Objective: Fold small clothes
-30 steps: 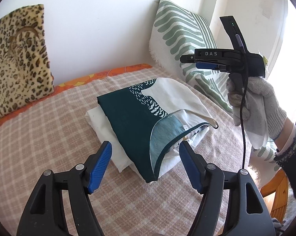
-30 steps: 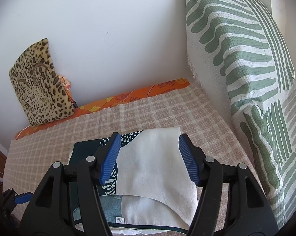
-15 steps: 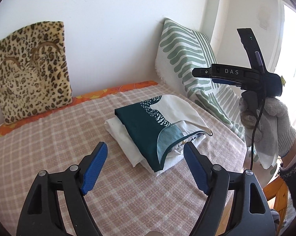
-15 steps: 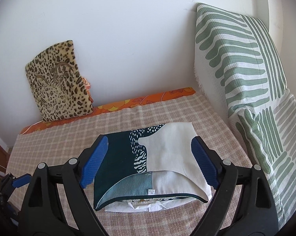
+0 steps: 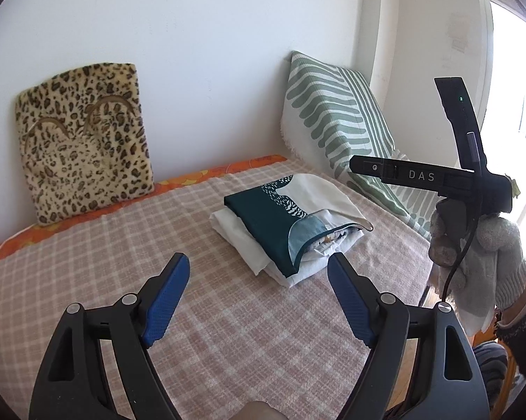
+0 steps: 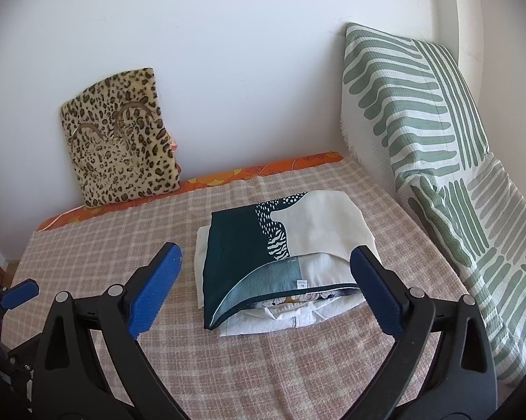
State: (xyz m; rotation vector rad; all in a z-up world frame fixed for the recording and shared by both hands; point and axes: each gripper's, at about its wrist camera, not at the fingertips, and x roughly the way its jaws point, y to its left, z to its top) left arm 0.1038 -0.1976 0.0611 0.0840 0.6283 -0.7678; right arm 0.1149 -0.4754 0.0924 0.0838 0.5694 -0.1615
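Observation:
A folded dark-green and cream patterned garment lies on top of folded white clothes on the checked bedspread; it also shows in the right wrist view. My left gripper is open and empty, held back from the pile at its near side. My right gripper is open and empty, raised in front of the pile. The right gripper's body shows in the left wrist view, held by a gloved hand at the bed's right edge.
A leopard-print cushion leans on the back wall at left. A green-striped white pillow stands at the right against the wall. An orange sheet edge runs along the back. The left gripper's tip shows at far left.
Both grippers have pulled back and up from the pile, so it looks smaller and farther away. The right gripper's fingers have spread wider. The pile has not moved.

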